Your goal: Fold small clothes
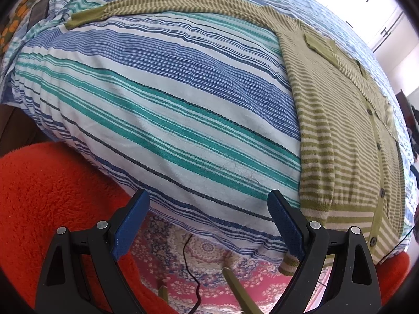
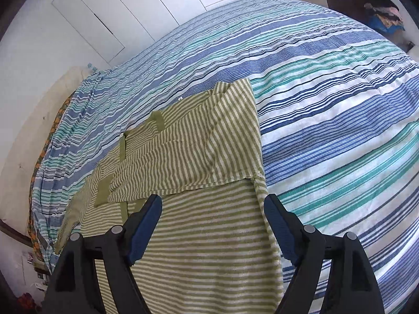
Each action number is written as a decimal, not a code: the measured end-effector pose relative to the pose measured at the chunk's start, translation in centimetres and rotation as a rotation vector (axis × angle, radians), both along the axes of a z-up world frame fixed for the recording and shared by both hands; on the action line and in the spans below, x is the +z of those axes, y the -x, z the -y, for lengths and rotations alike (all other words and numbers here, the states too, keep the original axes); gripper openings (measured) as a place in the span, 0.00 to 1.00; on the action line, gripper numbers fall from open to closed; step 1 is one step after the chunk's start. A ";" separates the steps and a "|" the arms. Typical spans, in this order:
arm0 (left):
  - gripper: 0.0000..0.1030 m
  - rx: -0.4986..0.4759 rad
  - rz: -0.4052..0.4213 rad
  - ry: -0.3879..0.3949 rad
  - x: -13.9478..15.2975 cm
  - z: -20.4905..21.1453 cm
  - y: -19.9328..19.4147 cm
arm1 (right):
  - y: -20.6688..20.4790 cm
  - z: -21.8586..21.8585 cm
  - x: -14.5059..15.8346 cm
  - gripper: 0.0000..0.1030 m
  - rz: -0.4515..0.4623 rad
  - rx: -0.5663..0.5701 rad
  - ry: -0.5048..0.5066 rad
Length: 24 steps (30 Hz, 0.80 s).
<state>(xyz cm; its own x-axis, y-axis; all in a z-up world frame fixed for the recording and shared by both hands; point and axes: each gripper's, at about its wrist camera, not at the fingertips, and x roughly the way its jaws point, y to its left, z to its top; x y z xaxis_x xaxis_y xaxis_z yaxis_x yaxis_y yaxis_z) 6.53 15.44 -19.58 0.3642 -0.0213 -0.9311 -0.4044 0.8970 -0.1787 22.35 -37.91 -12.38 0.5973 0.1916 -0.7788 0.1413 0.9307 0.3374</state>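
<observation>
A green-and-cream striped cardigan (image 1: 348, 136) lies flat on the striped bedspread (image 1: 162, 104), buttons up. One sleeve (image 1: 167, 2) stretches out to the left across the bed. In the right wrist view the other sleeve (image 2: 183, 157) is folded across the cardigan's body (image 2: 204, 248). My left gripper (image 1: 209, 204) is open and empty, above the bed's near edge, left of the cardigan's hem. My right gripper (image 2: 212, 204) is open and empty, just above the cardigan's body below the folded sleeve.
An orange fluffy cover (image 1: 47, 198) and a patterned rug (image 1: 209, 261) with a black cable (image 1: 191, 269) lie below the bed edge. White wardrobe doors (image 2: 131, 7) stand behind the bed. A dark dresser (image 2: 366, 2) with piled clothes stands at the far right.
</observation>
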 end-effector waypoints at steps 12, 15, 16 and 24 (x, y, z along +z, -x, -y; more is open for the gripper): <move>0.90 -0.037 0.003 -0.028 0.2 1.5 -0.1 | 15.6 5.5 1.7 0.85 0.064 -0.126 0.228; 0.90 -0.058 0.010 -0.042 0.4 2.3 -0.3 | 16.9 4.2 3.4 0.85 0.118 -0.136 0.315; 0.90 -0.065 0.014 -0.048 0.5 2.4 -0.3 | 17.1 3.6 4.0 0.86 0.132 -0.126 0.337; 0.90 -0.068 0.013 -0.062 0.6 2.6 -0.2 | 21.3 -1.9 7.8 0.86 0.253 0.048 0.621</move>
